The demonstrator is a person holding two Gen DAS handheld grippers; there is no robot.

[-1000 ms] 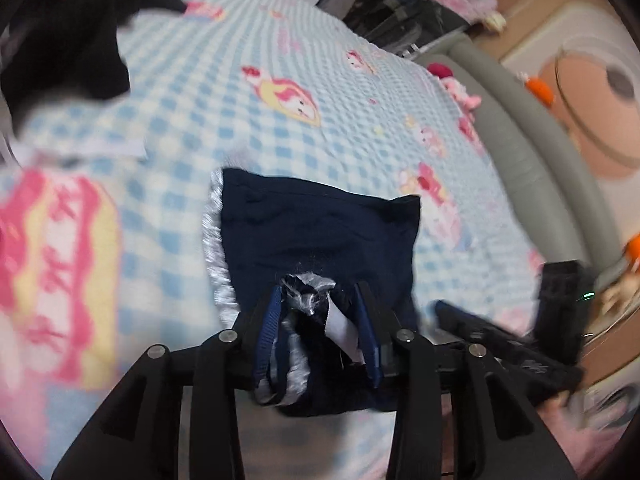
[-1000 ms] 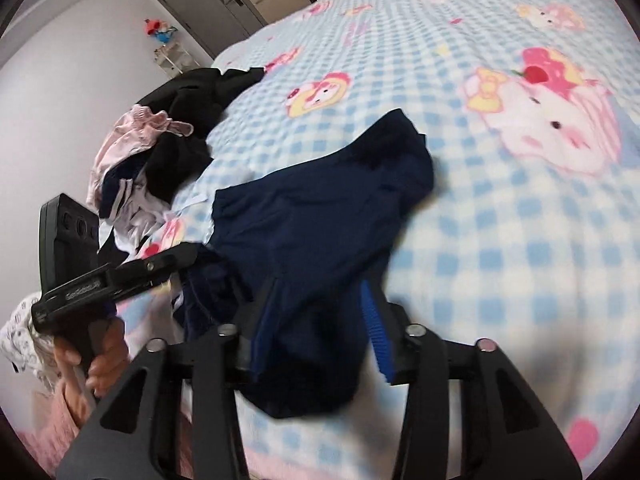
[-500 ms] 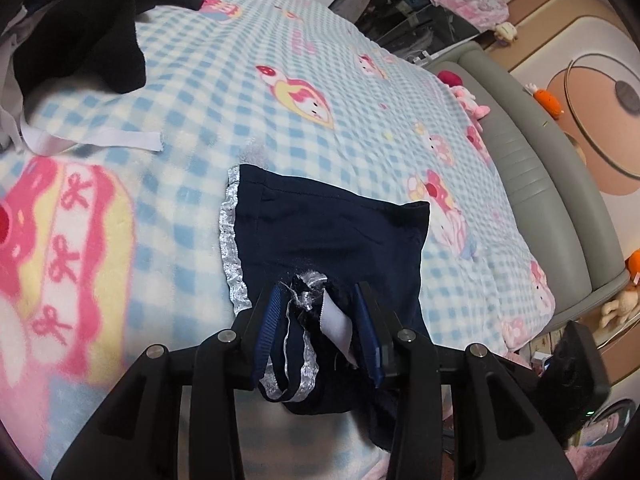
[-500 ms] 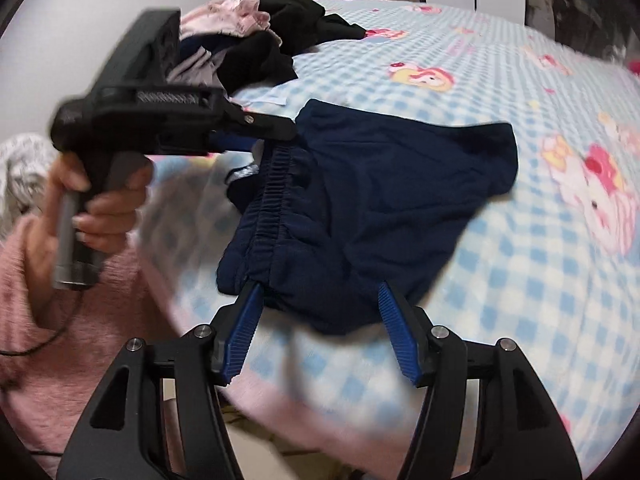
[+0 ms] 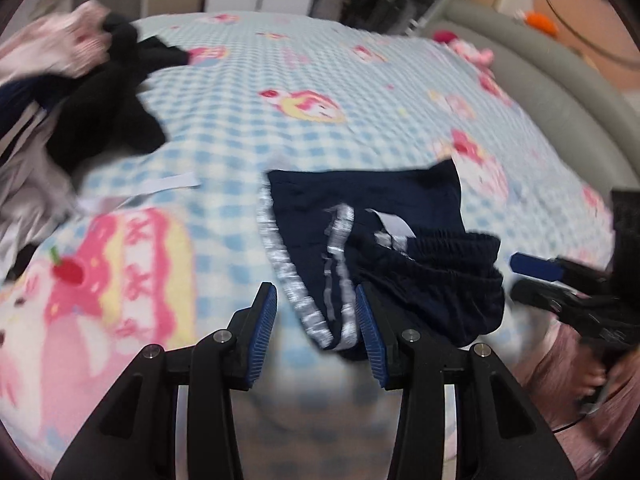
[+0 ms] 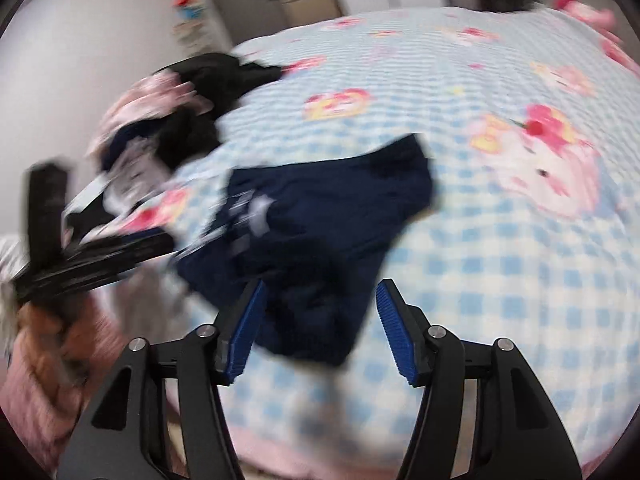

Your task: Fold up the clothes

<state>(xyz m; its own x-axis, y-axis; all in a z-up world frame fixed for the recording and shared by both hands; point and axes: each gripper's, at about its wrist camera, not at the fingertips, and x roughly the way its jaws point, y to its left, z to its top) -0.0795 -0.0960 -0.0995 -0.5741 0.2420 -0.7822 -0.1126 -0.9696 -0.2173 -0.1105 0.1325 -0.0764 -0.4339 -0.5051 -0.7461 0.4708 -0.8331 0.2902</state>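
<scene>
Navy shorts [image 5: 384,236] with silver side trim lie folded on the blue checked bedspread [image 5: 280,100], near its front edge. They also show in the right wrist view [image 6: 328,216]. My left gripper [image 5: 316,328] is open, its blue pads on either side of the shorts' trimmed near edge. My right gripper [image 6: 320,328] is open just in front of the shorts' waistband side. Each gripper appears in the other's view: the right one [image 5: 560,280] and the left one [image 6: 100,256].
A heap of black, pink and white clothes [image 5: 80,92] lies at the bed's far left, also in the right wrist view [image 6: 172,112]. A white strip [image 5: 168,182] lies beside it. A grey padded bed frame [image 5: 560,92] runs along the right. Both views are motion-blurred.
My left gripper has opened and let go of the shorts' trimmed edge. My right gripper, shut on the shorts a second ago, stays open. The shorts now rest on the bed.
</scene>
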